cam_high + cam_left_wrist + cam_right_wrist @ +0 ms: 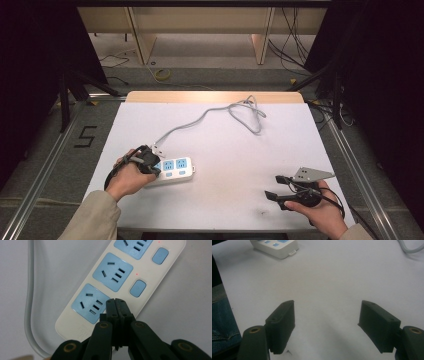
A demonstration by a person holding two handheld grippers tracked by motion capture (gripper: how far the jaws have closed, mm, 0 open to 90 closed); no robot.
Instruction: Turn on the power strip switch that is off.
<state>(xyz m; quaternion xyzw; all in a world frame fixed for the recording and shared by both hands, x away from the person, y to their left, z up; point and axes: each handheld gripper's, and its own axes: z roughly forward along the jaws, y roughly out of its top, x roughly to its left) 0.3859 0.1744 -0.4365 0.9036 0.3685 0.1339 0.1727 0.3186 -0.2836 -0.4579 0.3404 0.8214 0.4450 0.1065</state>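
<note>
White with blue sockets, the power strip [172, 170] lies on the white table [225, 145] near its left front, its grey cable [240, 112] trailing toward the far edge. The left gripper [116, 306] is over the strip's near end, jaws pressed together and empty. The right gripper [327, 322] rests well apart at the right front, jaws wide apart and empty.

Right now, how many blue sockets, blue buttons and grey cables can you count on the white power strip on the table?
Blue sockets: 3, for example this socket
Blue buttons: 2 in the left gripper view, for example this button; a third may sit under the left claw
Grey cables: 1, the cable
Total: 6 on the power strip
</note>
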